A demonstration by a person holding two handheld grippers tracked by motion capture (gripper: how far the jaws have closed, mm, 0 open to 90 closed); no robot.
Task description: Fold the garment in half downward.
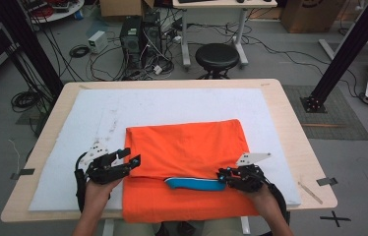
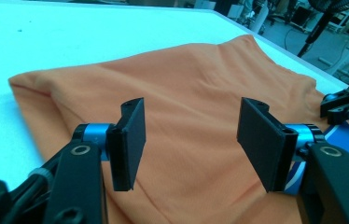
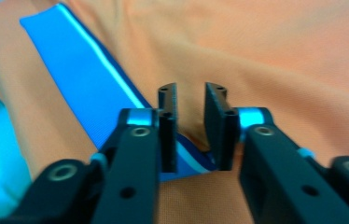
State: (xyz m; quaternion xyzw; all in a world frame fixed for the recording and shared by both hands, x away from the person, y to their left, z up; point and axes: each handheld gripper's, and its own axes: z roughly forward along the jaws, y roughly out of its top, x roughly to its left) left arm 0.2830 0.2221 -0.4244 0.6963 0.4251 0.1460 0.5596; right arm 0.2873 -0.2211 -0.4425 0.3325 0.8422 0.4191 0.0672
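An orange garment [image 1: 187,142] lies folded on the white mat [image 1: 172,101], its near part hanging over the table's front edge. A blue band with a white stripe [image 1: 194,184] peeks out along the fold. My left gripper [image 1: 131,156] hovers at the garment's left edge, open. In the left gripper view its jaws [image 2: 189,135] stand wide apart over the orange cloth [image 2: 200,79] with nothing between them. My right gripper [image 1: 220,175] is at the right end of the blue band. In the right gripper view it [image 3: 191,126] stands open by a narrow gap over the band's [image 3: 84,70] tip, and the pads press on nothing.
The wooden table [image 1: 290,113] carries the white mat, with bare mat behind and to the left of the garment. Tape marks [image 1: 325,181] sit near the right front corner. A black stool [image 1: 216,56], computer cases and cables stand on the floor beyond the far edge.
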